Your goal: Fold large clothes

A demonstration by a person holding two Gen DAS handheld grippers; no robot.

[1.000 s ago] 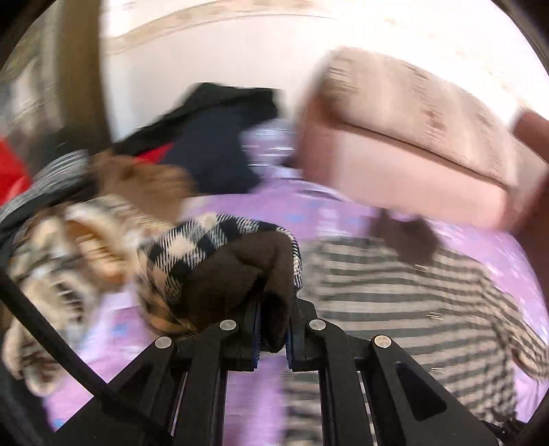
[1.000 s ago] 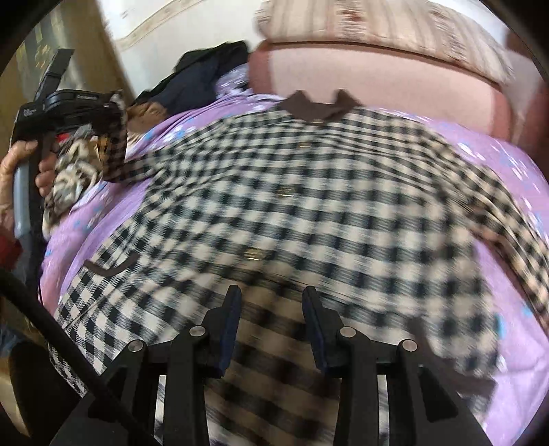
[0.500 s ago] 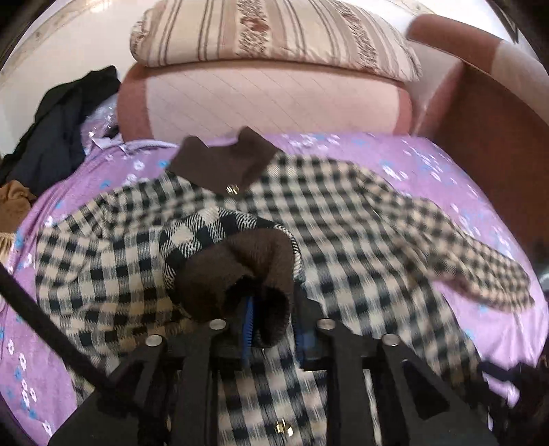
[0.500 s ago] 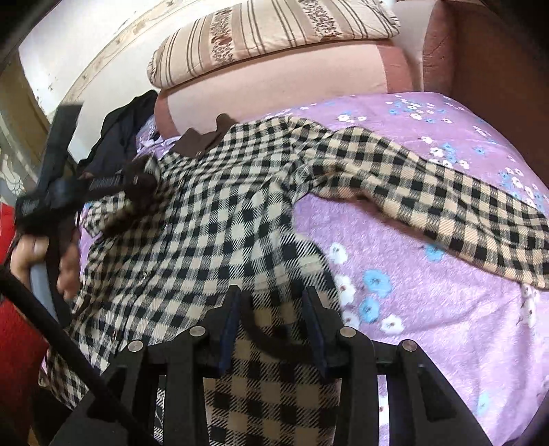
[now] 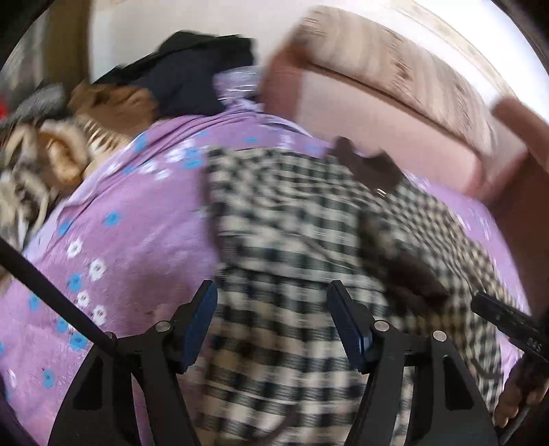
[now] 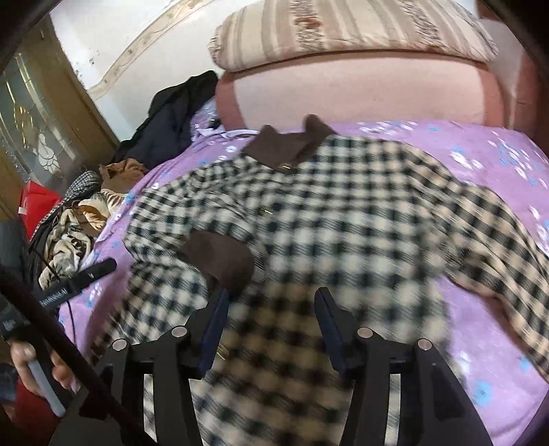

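Observation:
A black-and-cream checked shirt (image 6: 343, 219) with a brown collar (image 6: 288, 144) lies spread on the purple flowered bedspread (image 6: 480, 157). One sleeve is folded across the body, its brown cuff (image 6: 219, 260) lying on the checks. The other sleeve stretches out to the right. My left gripper (image 5: 272, 308) is open and empty above the shirt (image 5: 291, 219). The brown cuff (image 5: 411, 274) lies to its right. My right gripper (image 6: 271, 308) is open and empty over the shirt's lower part.
A heap of other clothes (image 6: 82, 219) and a dark garment (image 6: 171, 116) lie at the bed's left side. A pink headboard (image 6: 360, 89) with a striped pillow (image 6: 343, 31) stands behind. A wooden door (image 6: 41, 113) is at the left.
My left gripper has let go of the sleeve cuff and opened. The sleeve now lies folded across the shirt. The left gripper has swung to the left. The right gripper stayed open.

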